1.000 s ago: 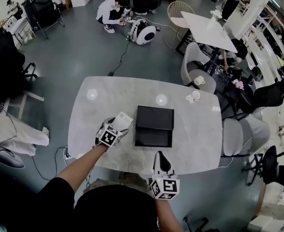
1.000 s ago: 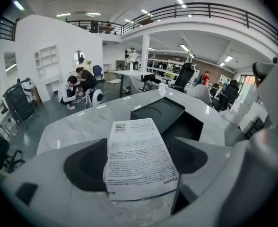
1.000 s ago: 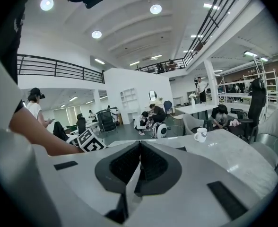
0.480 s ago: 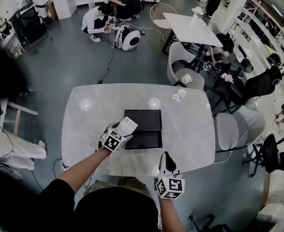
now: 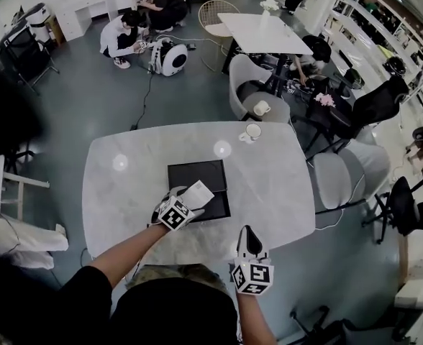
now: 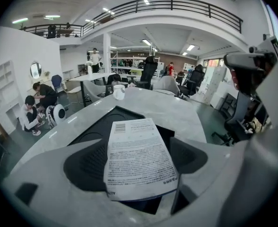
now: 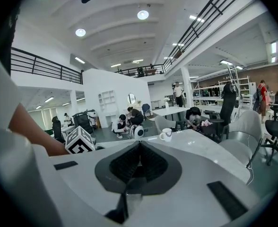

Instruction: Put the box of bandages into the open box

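I read the left hand-held gripper (image 5: 187, 203) just below the centre of the head view, over the lower-left part of the open box (image 5: 196, 175). Its jaws are pinching the box of bandages (image 5: 198, 194), a flat white carton with black print and a barcode on its upper face. In the left gripper view the carton fills the middle of the frame, one jaw on each long side, and its far end reaches out over the black interior of the open box. I cannot tell whether the carton touches the open box.

The right hand-held gripper (image 5: 247, 233) sits at the lower centre-right of the head view, at the near edge of the counter (image 5: 273, 185), well apart from the open box. The right gripper view shows its jaws pressed together, with nothing between them.

The counter is pale and marbled. A white cup (image 5: 252, 131) stands near its upper-right edge, well apart from the open box.
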Demonstrator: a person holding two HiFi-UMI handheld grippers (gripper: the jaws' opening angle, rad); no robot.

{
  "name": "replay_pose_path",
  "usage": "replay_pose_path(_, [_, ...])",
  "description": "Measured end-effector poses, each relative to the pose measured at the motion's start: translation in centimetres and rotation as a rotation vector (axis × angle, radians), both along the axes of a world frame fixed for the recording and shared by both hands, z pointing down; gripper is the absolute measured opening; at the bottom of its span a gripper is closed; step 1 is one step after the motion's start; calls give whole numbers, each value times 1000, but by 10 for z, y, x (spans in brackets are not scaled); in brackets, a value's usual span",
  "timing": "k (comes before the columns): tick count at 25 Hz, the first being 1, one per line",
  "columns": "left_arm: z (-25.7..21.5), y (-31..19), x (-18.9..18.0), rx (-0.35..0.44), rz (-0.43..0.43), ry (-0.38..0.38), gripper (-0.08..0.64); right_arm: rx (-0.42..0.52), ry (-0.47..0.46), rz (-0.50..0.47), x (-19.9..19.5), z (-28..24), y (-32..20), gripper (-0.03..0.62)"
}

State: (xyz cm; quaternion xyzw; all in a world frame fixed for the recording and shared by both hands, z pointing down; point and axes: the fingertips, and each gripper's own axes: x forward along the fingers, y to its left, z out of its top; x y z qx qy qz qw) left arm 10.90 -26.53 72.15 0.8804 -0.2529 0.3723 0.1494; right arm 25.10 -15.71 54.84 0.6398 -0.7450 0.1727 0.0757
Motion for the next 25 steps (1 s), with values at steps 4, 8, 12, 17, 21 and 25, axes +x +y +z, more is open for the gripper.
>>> replay_pose_path(4, [16, 5, 21, -7, 80, -15, 428, -18, 9, 9, 5, 10, -1, 12])
replay_pose_path(8, [29, 15, 35, -20, 165, -32, 428, -42, 15, 44, 11, 18, 1, 12])
replay_pose_path(12, [38, 16, 47, -13, 233, -47, 428, -52, 13, 77, 21, 22, -4, 12])
replay_pose_path(17, [60, 24, 50, -26, 334, -108, 428, -74, 15, 105, 32, 26, 0, 12])
replay_pose_path(21, [73, 25, 49, -42, 368, -135, 428, -94, 7, 126, 40, 32, -1, 12])
replay_pose_path(25, [82, 28, 47, -38, 401, -149, 428, -104, 3, 132, 40, 38, 1, 12])
